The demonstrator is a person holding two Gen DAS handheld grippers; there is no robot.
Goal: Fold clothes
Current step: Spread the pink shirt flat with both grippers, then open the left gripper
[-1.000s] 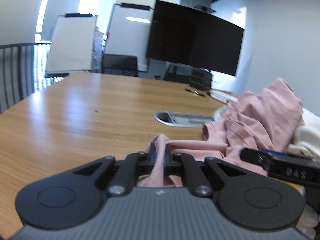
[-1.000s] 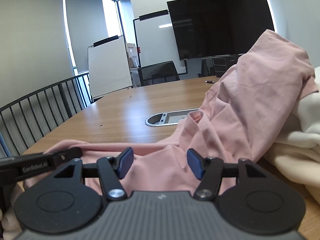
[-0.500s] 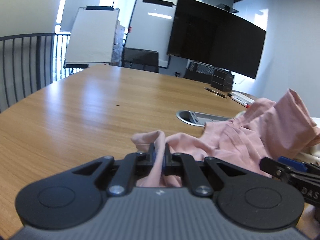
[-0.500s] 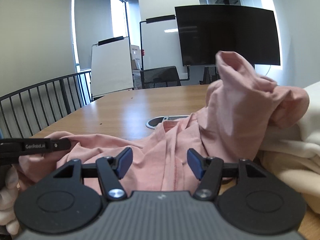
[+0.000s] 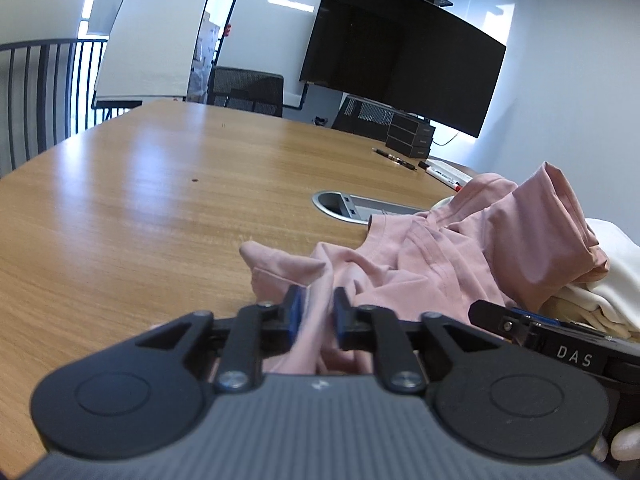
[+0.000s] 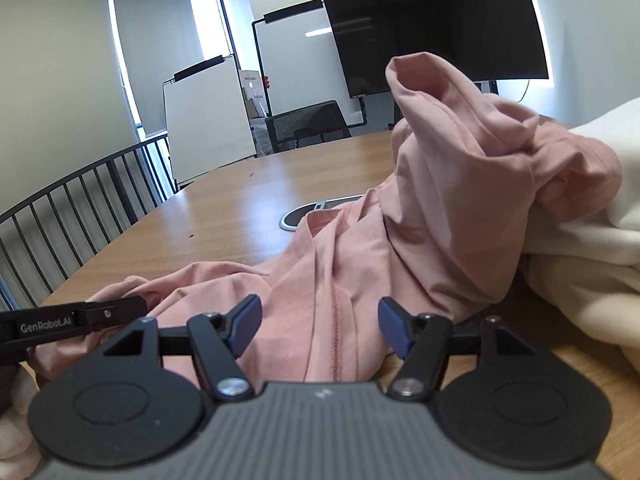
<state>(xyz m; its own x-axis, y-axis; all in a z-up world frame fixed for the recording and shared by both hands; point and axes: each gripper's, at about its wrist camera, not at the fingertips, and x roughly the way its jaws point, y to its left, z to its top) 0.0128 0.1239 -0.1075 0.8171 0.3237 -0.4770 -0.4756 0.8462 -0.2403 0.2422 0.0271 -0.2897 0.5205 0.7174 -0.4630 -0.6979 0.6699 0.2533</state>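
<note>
A crumpled pink shirt (image 5: 440, 256) lies on the wooden table (image 5: 140, 200), its far part heaped against a cream garment (image 5: 600, 280). My left gripper (image 5: 317, 304) is low over the shirt's near left corner. Its jaws are opening, and a fold of pink cloth sits loosely in the narrow gap between the pads. In the right wrist view the pink shirt (image 6: 440, 200) spreads under my right gripper (image 6: 320, 320). That gripper's jaws stand wide and are opening, with a stitched seam lying between and below the blue pads, untouched. The two grippers sit side by side.
A metal cable port (image 5: 348, 208) is set into the table just beyond the shirt. Pens (image 5: 394, 158) and markers (image 5: 444, 174) lie at the far right. A mesh chair (image 5: 244, 92), whiteboards, a large screen (image 5: 400, 52) and a railing (image 6: 80, 200) stand around the table.
The left gripper's pads, pinched on the pink fold before, have parted. The lifted far part of the shirt has sunk onto the cream pile. The right jaws stay wide.
</note>
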